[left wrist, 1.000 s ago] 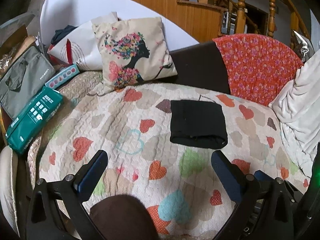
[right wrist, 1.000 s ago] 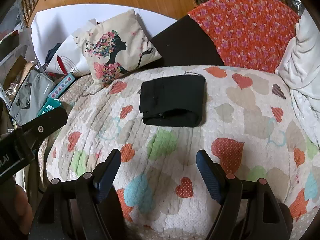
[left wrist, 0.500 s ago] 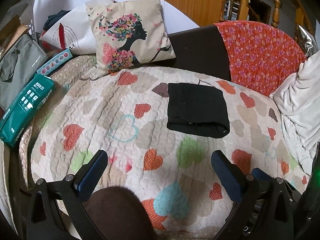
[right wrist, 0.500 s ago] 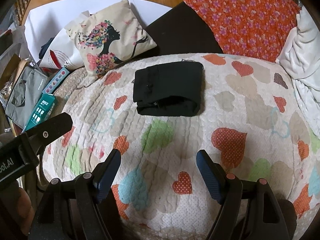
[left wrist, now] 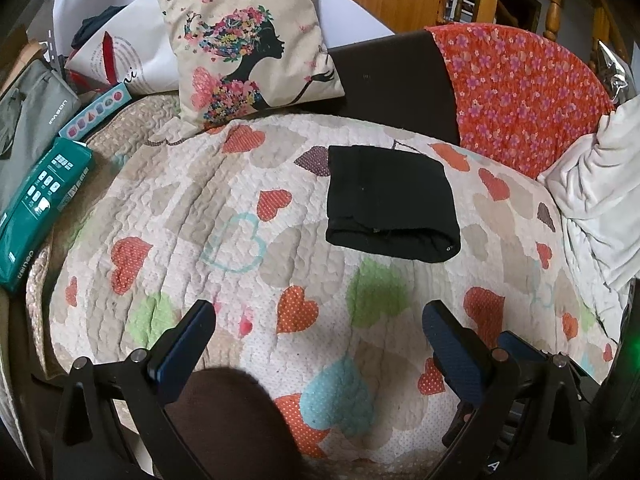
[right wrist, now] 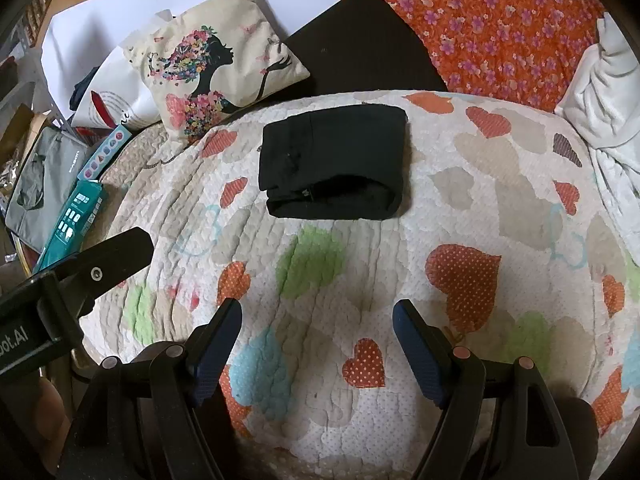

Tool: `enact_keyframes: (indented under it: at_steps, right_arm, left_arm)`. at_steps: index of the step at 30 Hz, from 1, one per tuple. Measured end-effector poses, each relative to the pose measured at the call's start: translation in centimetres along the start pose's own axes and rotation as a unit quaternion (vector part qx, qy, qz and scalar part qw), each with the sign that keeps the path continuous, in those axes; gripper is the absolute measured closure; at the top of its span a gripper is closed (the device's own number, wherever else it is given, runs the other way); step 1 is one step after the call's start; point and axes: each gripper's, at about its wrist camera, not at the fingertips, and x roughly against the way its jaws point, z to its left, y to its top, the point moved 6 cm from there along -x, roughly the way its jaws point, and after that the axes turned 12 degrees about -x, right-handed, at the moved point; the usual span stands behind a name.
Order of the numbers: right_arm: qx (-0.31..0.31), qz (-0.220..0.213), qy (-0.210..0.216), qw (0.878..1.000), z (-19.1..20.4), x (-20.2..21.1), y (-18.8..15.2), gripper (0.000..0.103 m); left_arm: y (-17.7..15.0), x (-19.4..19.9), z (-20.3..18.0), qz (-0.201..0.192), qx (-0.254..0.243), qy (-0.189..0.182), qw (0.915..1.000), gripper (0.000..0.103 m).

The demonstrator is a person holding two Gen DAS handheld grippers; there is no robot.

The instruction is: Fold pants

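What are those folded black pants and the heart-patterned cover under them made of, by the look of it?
The pants look like a matte, soft knit or cotton: no shine, rounded thick folds, though the weave is too dark to tell. The cover seems a quilted cotton bedspread: puffy stitched bumps all over, dull finish, printed hearts.

Both views evenly lit, soft indoor light, no glare. Heavy fisheye bowing with black vignette at corners. Quilt [left wrist: 280,264] sharp at centre; black pants [right wrist: 332,168] lose fold detail. Soft shadows at bottom edge under gripper fingers [right wrist: 216,344].
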Motion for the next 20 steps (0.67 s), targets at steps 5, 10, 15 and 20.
enact_keyframes:
  at_steps: [5,10,15,20]
  right_arm:
    - [0.0,0.006,-0.001,1.0,0.0,-0.4,-0.1,0.021]
    - [0.001,0.013,-0.002,1.0,0.0,-1.0,-0.2,0.021]
    - [-0.001,0.021,-0.003,1.0,-0.4,-1.8,-0.2,0.021]
    - [0.0,0.027,-0.003,1.0,-0.6,-2.8,0.1,0.021]
  left_arm:
    - [0.0,-0.6,0.0,0.005,0.0,-0.002,1.0,0.0]
    - [-0.1,-1.4,0.0,0.015,0.001,-0.004,0.9999,0.0]
    - [-0.2,-2.4,0.0,0.02,0.002,-0.01,0.9997,0.0]
    - [0.5,-3.9,0.0,0.014,0.003,-0.014,0.9998,0.0]
